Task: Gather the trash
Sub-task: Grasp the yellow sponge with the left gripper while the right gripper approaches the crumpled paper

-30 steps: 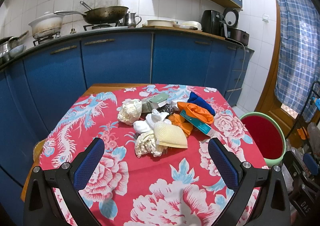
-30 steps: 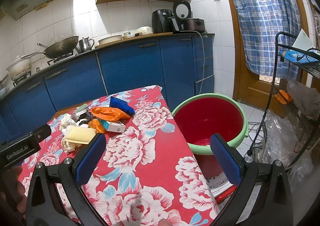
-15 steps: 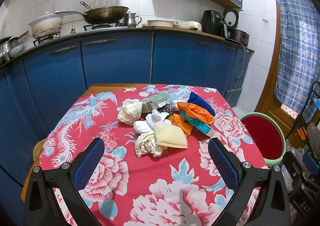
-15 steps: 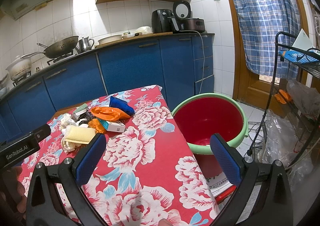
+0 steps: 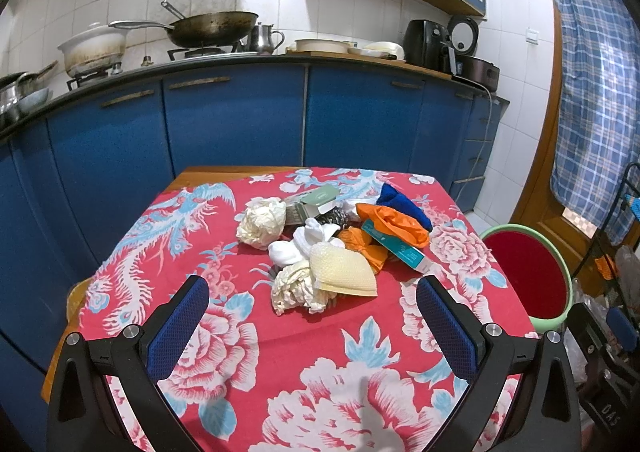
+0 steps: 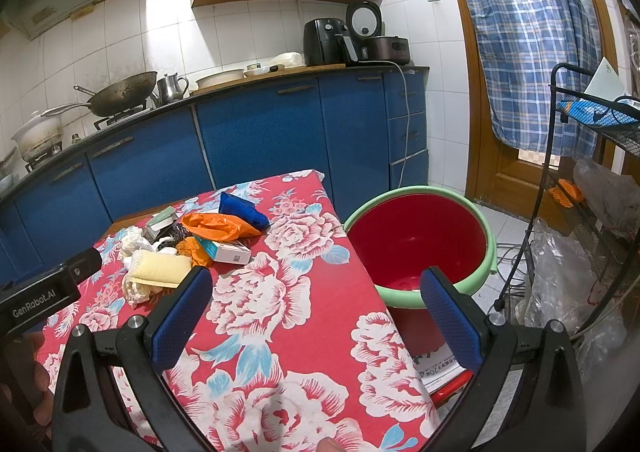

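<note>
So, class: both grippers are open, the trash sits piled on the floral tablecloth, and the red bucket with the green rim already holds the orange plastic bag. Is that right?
Not quite. The red bucket with the green rim looks empty in the right wrist view; the orange plastic bag lies in the trash pile on the floral tablecloth.

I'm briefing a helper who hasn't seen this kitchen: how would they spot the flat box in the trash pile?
Start at the table with the red floral tablecloth, then find the trash heap at its middle. On the heap's side nearest the red bucket, half under the orange plastic bag, lies the teal-and-white carton. It is the only long, stiff, straight-edged piece there; its neighbours are crumpled or soft.
</note>
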`<state>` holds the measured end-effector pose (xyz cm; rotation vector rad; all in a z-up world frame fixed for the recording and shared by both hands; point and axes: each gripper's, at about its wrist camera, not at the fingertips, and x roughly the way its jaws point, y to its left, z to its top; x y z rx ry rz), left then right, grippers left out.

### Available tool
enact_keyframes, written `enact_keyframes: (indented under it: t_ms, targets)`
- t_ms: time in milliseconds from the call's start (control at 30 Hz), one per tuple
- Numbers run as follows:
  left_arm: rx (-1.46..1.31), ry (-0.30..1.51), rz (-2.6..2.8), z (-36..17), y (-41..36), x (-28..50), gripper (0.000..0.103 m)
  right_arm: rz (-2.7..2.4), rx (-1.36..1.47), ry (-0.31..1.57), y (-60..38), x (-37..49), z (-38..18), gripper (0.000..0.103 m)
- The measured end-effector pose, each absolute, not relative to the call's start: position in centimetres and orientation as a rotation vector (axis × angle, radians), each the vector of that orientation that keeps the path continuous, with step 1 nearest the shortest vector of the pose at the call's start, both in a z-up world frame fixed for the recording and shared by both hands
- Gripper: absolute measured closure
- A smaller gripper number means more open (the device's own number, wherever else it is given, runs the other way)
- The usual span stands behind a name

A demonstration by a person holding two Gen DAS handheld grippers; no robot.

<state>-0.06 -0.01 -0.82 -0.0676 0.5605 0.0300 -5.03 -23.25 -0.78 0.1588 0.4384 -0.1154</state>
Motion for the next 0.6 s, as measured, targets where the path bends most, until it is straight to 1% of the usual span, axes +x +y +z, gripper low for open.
enact_keyframes:
  t_ms: [267,600]
  targets:
    - [-0.064,0.569,0.036,-1.0,0.5,0.6,0.000,-0.124,0.159,0.438,-23.4,-5.0,-1.1,0.001]
    - [-0.067,0.653,0.044,-3.1,1.7,4.1,0.000,-0.136,0.148,0.470,-23.7,-4.1,-2.2,0.001]
